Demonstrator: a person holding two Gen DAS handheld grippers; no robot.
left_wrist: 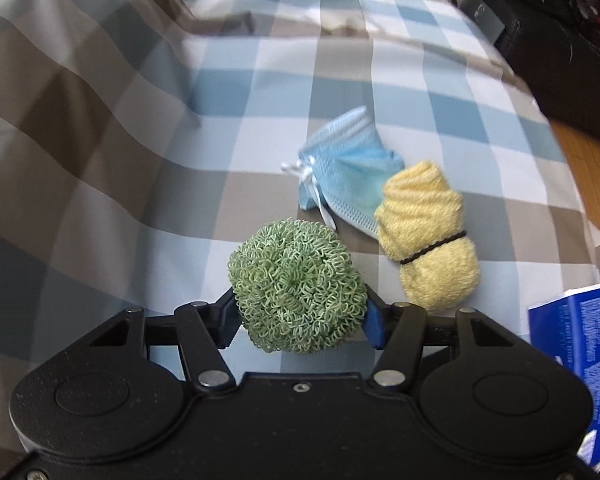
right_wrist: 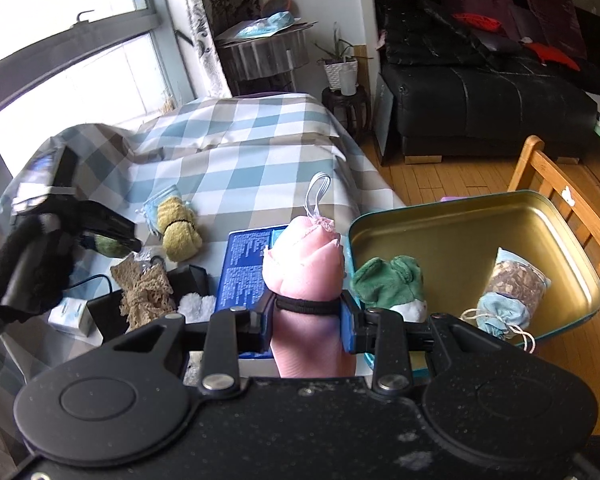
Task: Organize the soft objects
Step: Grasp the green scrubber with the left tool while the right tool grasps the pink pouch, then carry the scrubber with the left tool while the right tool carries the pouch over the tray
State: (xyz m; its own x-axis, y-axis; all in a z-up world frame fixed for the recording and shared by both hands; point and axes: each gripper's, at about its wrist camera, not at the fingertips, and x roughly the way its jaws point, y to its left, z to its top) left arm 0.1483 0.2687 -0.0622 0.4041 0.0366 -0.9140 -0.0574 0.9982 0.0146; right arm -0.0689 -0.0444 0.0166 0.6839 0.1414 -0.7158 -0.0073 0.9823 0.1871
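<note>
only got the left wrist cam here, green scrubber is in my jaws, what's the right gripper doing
Observer: The right gripper is shut on a pink rolled cloth bound with a black band.
Operator: is there a container anywhere, i see none
Observer: Yes, an open gold-lined tin sits to the right of that pink roll.
Operator: anything in it already
Observer: A green plush toy and a sachet of dried bits lie inside.
Operator: what else is loose on my side
Observer: A tan lace piece lies near the blue box, below the yellow towel roll.
</note>
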